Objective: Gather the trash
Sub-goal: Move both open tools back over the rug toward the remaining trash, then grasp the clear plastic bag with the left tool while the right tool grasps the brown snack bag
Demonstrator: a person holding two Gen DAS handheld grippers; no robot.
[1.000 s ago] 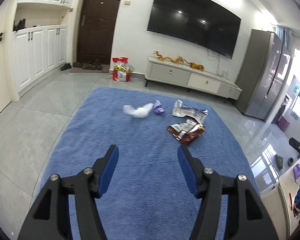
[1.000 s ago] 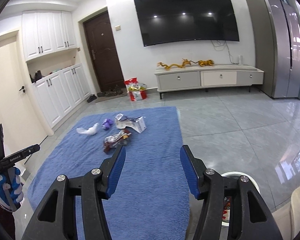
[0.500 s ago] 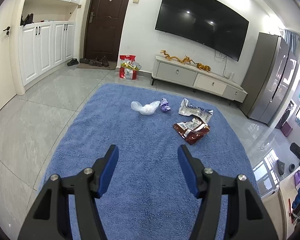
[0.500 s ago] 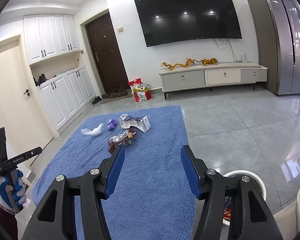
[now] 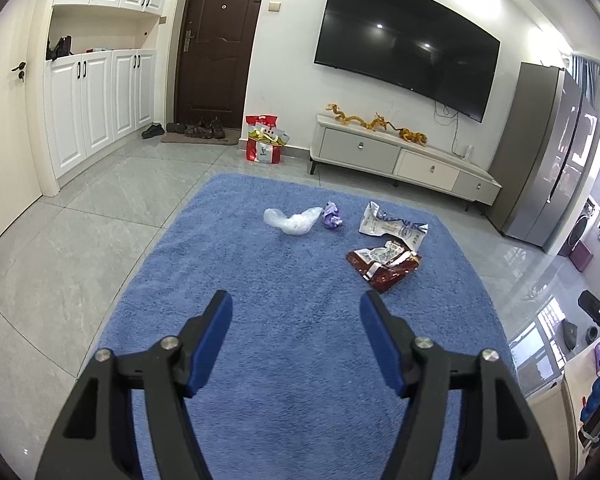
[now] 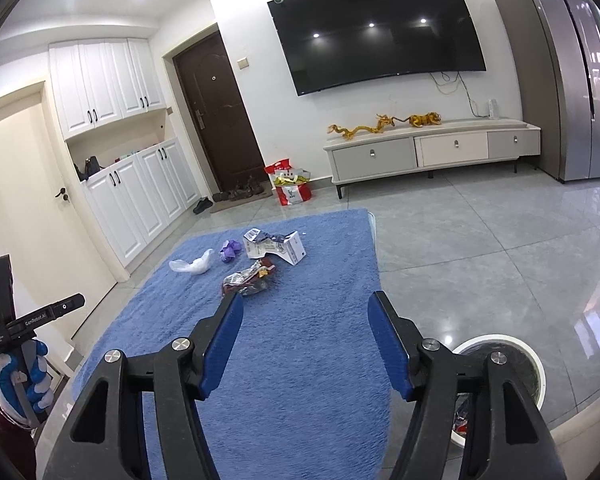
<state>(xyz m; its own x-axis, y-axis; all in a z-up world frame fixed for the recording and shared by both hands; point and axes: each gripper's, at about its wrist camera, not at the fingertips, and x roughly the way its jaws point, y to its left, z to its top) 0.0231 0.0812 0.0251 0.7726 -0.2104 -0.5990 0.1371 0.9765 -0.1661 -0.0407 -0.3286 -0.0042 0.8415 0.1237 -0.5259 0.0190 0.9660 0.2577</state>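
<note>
Left wrist view: on the blue rug (image 5: 292, 320) lie a clear plastic bag (image 5: 292, 221), a purple scrap (image 5: 332, 217), a white packet (image 5: 394, 227) and a red wrapper (image 5: 384, 265) — all beyond the left tongs (image 5: 296, 309), which have just been opening and stand wide and empty.

Right wrist view: the right tongs (image 6: 305, 309) have likewise just been opening — wide, empty; red wrapper (image 6: 249, 280) just beyond them on the rug, white bin (image 6: 500, 376) beside the rug.

Blue rug (image 5: 300, 320); white bag (image 5: 292, 221); purple wad (image 5: 332, 217); dark red wrapper (image 5: 384, 266); silver-white wrapper (image 5: 392, 229).
</note>
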